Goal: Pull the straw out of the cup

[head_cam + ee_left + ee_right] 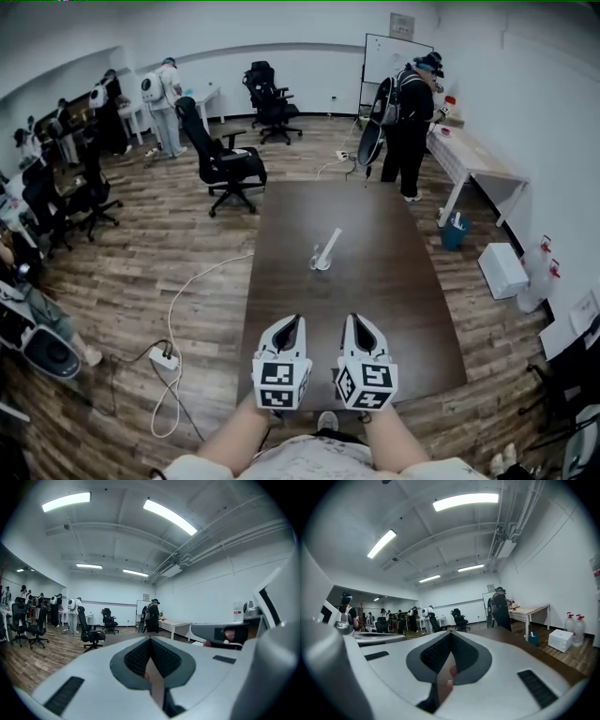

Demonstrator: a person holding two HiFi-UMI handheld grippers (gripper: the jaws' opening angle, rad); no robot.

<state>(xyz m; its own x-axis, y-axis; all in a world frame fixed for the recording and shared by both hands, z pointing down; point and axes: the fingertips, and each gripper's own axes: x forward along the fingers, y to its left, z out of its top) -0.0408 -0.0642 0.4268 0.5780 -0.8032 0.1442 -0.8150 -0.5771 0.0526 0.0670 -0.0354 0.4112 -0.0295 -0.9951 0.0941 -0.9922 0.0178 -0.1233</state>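
Observation:
A small clear cup point(320, 262) stands near the middle of the dark brown table point(394, 309). A white straw point(330, 246) leans out of it toward the upper right. Both grippers hover side by side over the table's near edge, well short of the cup and pointing toward it. My left gripper point(292, 320) has its jaws together with nothing between them, and so does my right gripper point(357, 319). In the left gripper view the left gripper point(150, 640) looks across the room, and the cup is hidden behind its body. In the right gripper view the right gripper point(451, 635) likewise hides the cup.
A person point(409, 120) stands beyond the table's far end by a whiteboard point(391, 54). A black office chair point(223, 161) sits off the far left corner. A cable and power strip point(165, 357) lie on the floor at the left. A white desk point(476, 157), a blue bin point(454, 231) and a white box point(502, 270) are at the right.

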